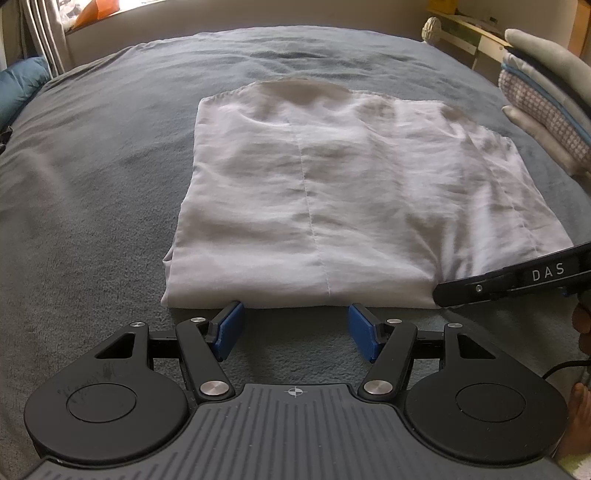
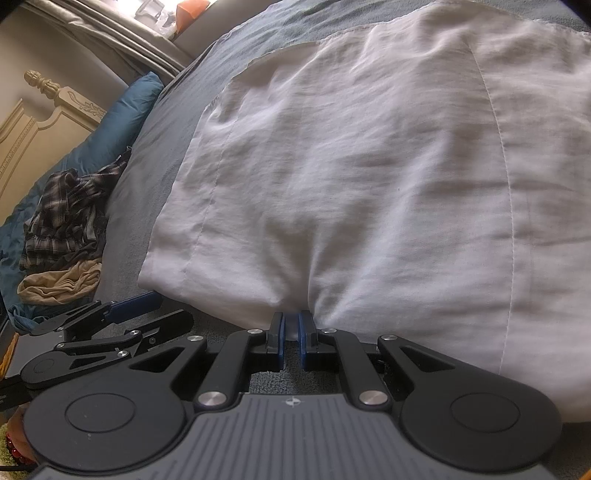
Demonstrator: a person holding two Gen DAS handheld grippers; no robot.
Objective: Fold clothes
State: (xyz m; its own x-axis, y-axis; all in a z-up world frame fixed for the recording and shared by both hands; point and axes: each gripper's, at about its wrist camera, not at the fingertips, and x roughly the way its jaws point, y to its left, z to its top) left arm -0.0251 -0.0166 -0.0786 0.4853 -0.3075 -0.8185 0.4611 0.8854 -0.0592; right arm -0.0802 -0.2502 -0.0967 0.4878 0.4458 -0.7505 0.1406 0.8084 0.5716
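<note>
Left wrist view: white garment (image 1: 325, 192), folded to a wrinkled rectangle, centre seam, flat on grey bed cover (image 1: 92, 177). Left gripper (image 1: 295, 326) spread, empty, at its near edge. Right gripper (image 2: 291, 328) clamped on near hem; right side cut off.

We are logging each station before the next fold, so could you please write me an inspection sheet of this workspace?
Surface: grey bedspread, slightly rumpled.
Job's things: white garment, partly folded and lying flat; creased, with a seam down the middle.
Clutter: plaid clothes pile and tan cloth at the bed's edge; folded stack at the far right.
Grippers: left gripper open at the garment's near edge, nothing between the pads; right gripper shut on the garment's near edge.
Cables: black cable beside the left gripper.
Surroundings: blue pillow, cream headboard, curtains.
</note>
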